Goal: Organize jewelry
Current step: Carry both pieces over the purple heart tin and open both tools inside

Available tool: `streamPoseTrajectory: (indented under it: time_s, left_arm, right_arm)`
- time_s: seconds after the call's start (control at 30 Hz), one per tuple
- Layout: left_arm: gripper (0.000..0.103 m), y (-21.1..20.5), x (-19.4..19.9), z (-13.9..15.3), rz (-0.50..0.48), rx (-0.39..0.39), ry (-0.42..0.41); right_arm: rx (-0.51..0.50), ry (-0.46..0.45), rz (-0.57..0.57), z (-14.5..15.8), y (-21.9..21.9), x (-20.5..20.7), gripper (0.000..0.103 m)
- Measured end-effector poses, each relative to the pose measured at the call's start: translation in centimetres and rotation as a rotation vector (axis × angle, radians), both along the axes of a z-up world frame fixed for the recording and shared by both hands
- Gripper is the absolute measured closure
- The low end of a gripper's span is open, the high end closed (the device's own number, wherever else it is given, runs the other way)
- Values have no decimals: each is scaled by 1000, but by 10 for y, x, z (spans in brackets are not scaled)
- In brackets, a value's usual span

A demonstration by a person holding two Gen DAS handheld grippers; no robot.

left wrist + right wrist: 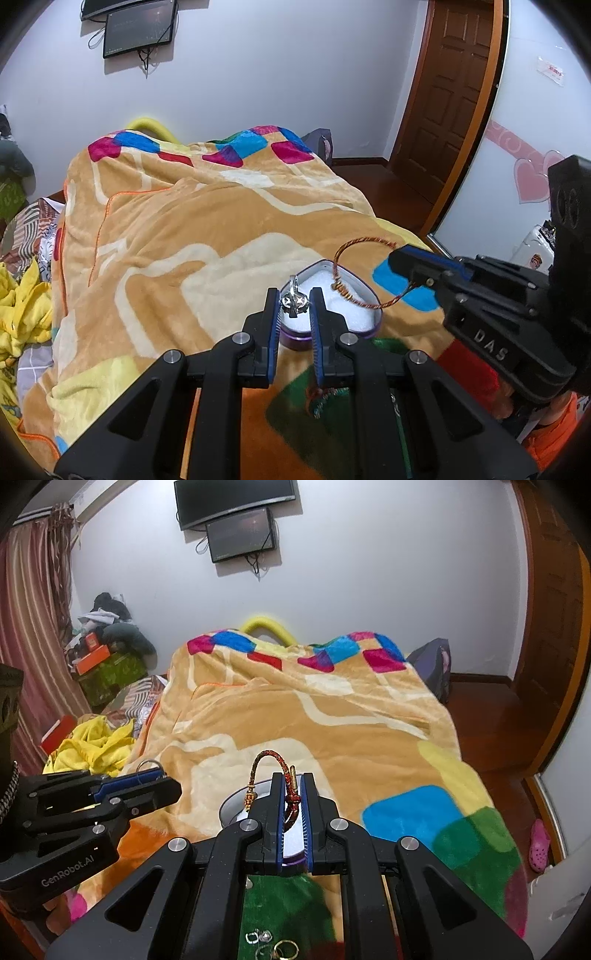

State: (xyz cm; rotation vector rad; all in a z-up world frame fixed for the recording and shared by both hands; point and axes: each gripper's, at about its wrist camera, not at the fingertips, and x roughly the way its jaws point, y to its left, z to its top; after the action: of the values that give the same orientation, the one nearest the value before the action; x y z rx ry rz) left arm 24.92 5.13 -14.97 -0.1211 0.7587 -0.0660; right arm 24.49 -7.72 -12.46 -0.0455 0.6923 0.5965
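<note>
Over the heart-shaped tin (369, 325), the left hand-held gripper (294, 306) clamps a silver ring (294, 301) and the right hand-held gripper (292, 801) clamps a braided bracelet (275, 762); next I would lower and release both.

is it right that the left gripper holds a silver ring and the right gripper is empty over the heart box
Not quite. The right gripper is not empty: it is shut on a braided bracelet, as the right wrist view shows. The left gripper does hold the silver ring over the heart box.
</note>
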Motion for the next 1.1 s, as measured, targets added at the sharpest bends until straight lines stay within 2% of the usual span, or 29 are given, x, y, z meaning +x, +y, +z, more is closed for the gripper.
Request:
streamPoseTrajectory:
  time_s: [0.5,0.83,1.1]
  left_arm:
    - [89,-3,44,-42,-49,-8,128]
    - [89,-7,53,-51,-66,10,153]
    - [89,-9,48,-46,-70,21,141]
  right_arm:
    - [-68,122,62,-33,13,27,96]
    - [-116,141,87,-39,15,34,95]
    - [-132,163,96,-37,15,35,93]
